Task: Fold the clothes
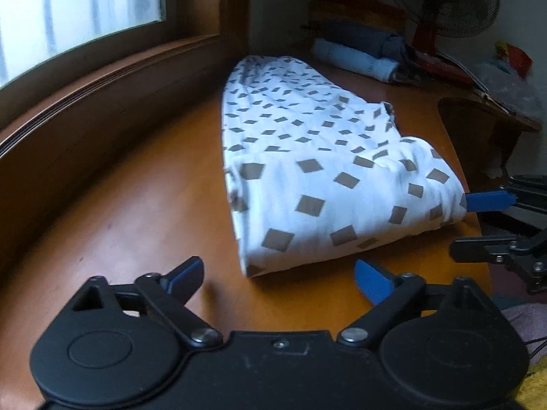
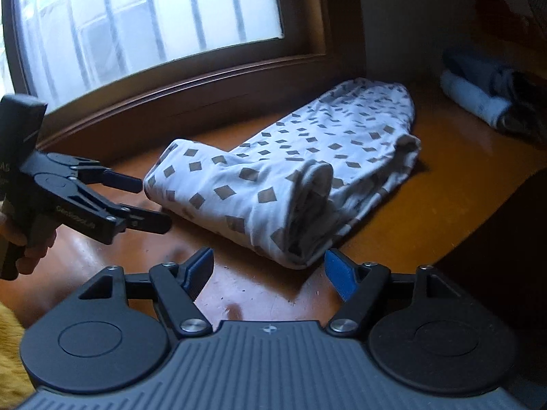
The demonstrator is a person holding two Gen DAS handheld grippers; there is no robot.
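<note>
A white garment with brown squares (image 1: 324,171) lies folded into a long bundle on the orange wooden table (image 1: 136,205). In the left wrist view my left gripper (image 1: 280,278) stands open just short of the bundle's near end, its blue pads clear of the cloth. At the right edge my right gripper (image 1: 478,225) is beside the bundle's right corner, one blue finger touching or nearly touching the cloth. In the right wrist view the right gripper (image 2: 270,271) is open before the rolled end of the garment (image 2: 273,177). The left gripper (image 2: 150,203), held by a hand (image 2: 30,249), is open at the garment's left corner.
Folded blue and grey clothes (image 1: 359,58) (image 2: 478,102) sit at the back right near a standing fan (image 1: 444,0). A wood-framed window (image 2: 154,17) runs along the far side. The table edge (image 2: 444,232) drops off on the right. Yellow fabric (image 2: 10,341) shows at the near edge.
</note>
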